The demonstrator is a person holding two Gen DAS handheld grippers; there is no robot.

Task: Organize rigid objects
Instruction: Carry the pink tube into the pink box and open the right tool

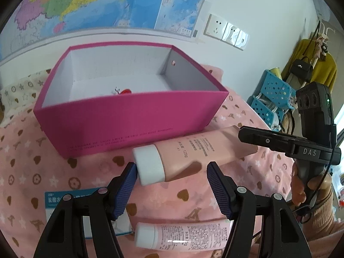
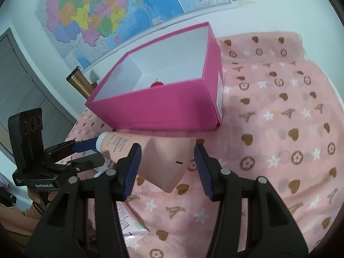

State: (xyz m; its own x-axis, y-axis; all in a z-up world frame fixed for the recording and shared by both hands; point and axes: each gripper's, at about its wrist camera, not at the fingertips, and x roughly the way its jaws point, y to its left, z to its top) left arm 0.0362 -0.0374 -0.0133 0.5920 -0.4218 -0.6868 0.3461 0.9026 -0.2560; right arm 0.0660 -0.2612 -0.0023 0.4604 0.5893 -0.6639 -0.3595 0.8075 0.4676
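A pink tube (image 1: 193, 154) with a white cap (image 1: 148, 165) hangs just in front of the magenta box (image 1: 129, 120), held at both ends. My left gripper (image 1: 173, 167) is shut on its cap end: one blue pad touches the cap, the other the tube's lower edge. At the flat tail (image 2: 167, 161), my right gripper (image 2: 166, 150) is shut across the tube's width. The box (image 2: 163, 109) is open on top with a small red object (image 2: 156, 84) inside. A second, paler tube (image 1: 185, 236) lies on the blanket below my left fingers.
A pink patterned blanket (image 2: 279, 129) covers the surface. A blue and white carton (image 1: 58, 204) lies at the near left. Blue baskets (image 1: 275, 90) and hanging clothes stand to the right; a map-covered wall is behind the box. A person's hand (image 1: 301, 185) holds the right gripper's handle.
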